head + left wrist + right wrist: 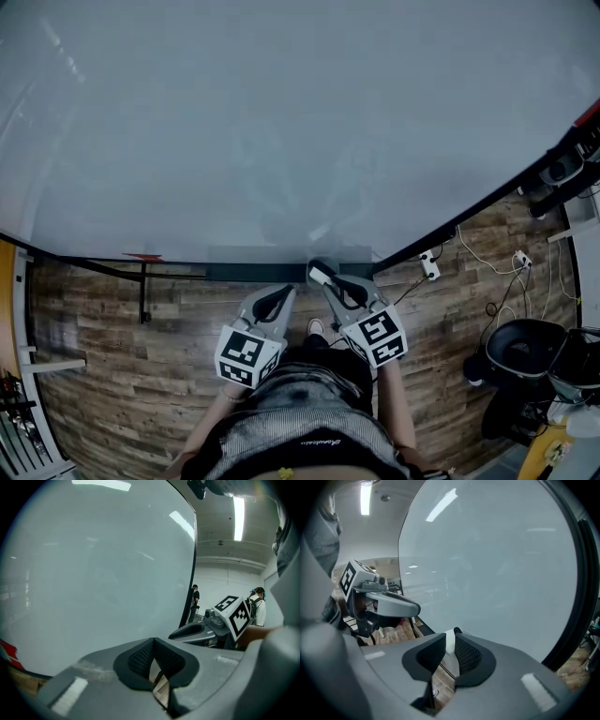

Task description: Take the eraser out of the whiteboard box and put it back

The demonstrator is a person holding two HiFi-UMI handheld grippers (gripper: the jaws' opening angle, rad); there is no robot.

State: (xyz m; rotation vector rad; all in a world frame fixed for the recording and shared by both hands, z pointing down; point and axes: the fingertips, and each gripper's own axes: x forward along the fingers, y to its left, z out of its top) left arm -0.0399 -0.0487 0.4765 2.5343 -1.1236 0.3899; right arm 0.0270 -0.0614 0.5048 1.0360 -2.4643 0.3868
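Two grippers: right gripper (449, 649) pinches the white eraser (450, 641), at the right end of the whiteboard box (253, 273) on the whiteboard's (281, 122) bottom edge. Left gripper (153, 644) pressed together, empty, just beside. Looks like the take-out grasp; next, lift clear of the box rim

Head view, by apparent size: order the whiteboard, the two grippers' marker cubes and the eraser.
1. whiteboard, filling most of the frame.
2. left cube on the left gripper and right cube on the right gripper: alike, unranked.
3. eraser, partly hidden by jaws.
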